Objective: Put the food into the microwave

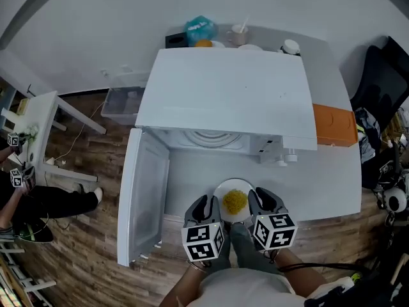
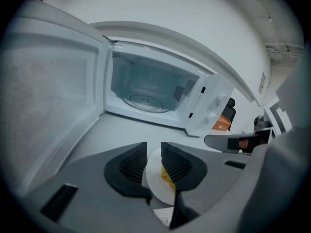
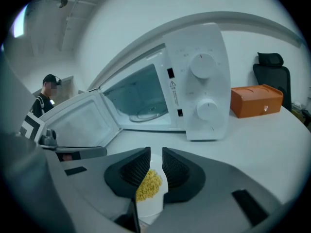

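**A:** What did the head view give you?

**B:** I had the left claw (image 1: 206,208) and the right claw (image 1: 263,203) side by side, with the plate (image 1: 234,183) between them. Each was clamped on one side of its rim. The yellow food (image 1: 234,201) sat heaped in the middle. The microwave (image 1: 230,94) stood just ahead of both claws, its door (image 1: 144,197) swung wide to the left. I couldn't tell whether the plate was clear of the surface (image 1: 332,184).

**A:** And the left gripper view?

**B:** The left claw (image 2: 154,161) was clenched on the plate (image 2: 156,184), the rim edge-on between its jaws. The turntable (image 2: 145,101) lay ahead and a little to the left.

**A:** And the right gripper view?

**B:** It was the same there. The right claw (image 3: 156,166) gripped the opposite rim of the plate (image 3: 151,207), with the food (image 3: 148,183) just inside its jaws. An orange box (image 3: 256,100) sat well off to the right.

**A:** How did you expect it to handle?

**B:** I judged it light and stiff, but glossy, so it would slip in a thin rim pinch and would break if dropped. The grains looked loose, so any tilt would spill them. Opposite rims seemed the right hold, as long as the plate was held level.
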`<state>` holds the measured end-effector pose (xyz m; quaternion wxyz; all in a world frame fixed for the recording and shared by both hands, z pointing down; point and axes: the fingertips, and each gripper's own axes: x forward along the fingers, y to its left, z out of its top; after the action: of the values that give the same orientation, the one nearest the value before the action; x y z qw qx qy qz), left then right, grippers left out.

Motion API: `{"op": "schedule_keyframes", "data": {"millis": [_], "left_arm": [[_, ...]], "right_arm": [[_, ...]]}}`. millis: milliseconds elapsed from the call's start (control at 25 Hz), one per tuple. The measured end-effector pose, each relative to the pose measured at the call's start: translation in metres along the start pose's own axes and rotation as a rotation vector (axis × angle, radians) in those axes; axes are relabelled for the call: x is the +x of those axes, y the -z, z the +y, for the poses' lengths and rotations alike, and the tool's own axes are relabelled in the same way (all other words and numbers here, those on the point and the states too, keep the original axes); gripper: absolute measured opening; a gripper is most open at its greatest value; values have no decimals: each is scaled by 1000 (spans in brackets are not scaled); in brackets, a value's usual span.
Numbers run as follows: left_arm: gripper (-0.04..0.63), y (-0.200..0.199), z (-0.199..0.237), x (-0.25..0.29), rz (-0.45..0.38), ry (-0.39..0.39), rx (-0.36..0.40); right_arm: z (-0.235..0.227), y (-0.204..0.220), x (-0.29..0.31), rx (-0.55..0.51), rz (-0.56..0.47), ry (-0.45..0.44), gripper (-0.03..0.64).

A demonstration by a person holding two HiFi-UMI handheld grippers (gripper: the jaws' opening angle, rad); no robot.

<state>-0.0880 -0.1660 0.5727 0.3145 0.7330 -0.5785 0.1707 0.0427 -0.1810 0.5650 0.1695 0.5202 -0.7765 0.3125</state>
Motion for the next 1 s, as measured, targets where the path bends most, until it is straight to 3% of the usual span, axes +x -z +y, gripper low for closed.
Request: {"op": "schedule_keyframes", "data": {"millis": [240, 1000], "left_arm": [[84, 37, 9, 6, 93, -18, -35], [83, 75, 14, 31, 203, -14, -102]], "right_arm": [[-18, 34, 7, 42, 70, 34, 64], [-40, 73, 23, 71, 168, 78, 64]]}}
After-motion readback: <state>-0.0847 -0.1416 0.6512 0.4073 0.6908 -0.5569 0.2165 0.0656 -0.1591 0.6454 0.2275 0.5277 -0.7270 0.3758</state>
